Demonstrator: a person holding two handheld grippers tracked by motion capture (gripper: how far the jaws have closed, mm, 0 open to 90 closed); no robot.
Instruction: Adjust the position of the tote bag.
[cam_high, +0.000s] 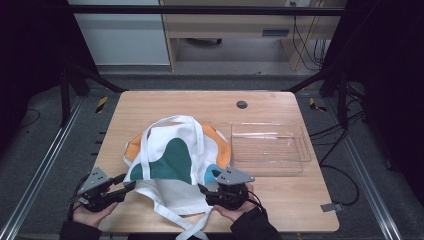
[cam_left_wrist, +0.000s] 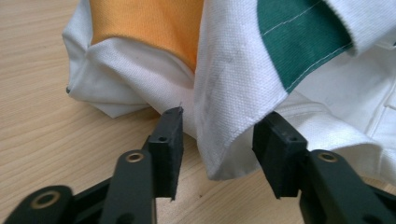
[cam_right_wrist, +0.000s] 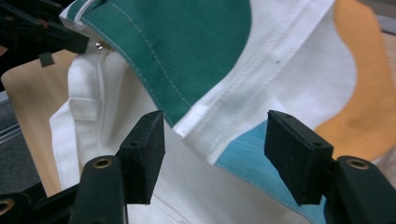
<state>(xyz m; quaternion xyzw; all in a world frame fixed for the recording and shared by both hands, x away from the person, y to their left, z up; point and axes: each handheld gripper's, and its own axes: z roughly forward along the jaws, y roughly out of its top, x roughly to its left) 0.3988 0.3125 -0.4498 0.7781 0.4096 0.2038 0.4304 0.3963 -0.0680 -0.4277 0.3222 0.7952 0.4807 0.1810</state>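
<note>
High view: white canvas tote bag with green, orange, blue patches (cam_high: 175, 160) lies mid-table on light wooden table (cam_high: 150, 107), beside clear plastic tray (cam_high: 270, 148). Left gripper (cam_high: 129, 184) at bag's near-left corner, right gripper (cam_high: 204, 189) at near-right edge.

Left gripper view: jaws apart, white corner fold between pads, no pinch.

Right gripper view: jaws apart, straddling bag's hem, not clamped.

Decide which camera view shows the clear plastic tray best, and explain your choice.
The high view: the clear plastic tray sits whole on the table, just right of the cloth bag. Both gripper views look closely at the bag's fabric between their black fingers, so they add nothing about the tray.

One tote bag (cam_high: 172, 160), one clear tray (cam_high: 270, 147), two tongs: left tongs (cam_high: 131, 185), right tongs (cam_high: 202, 190).
</note>
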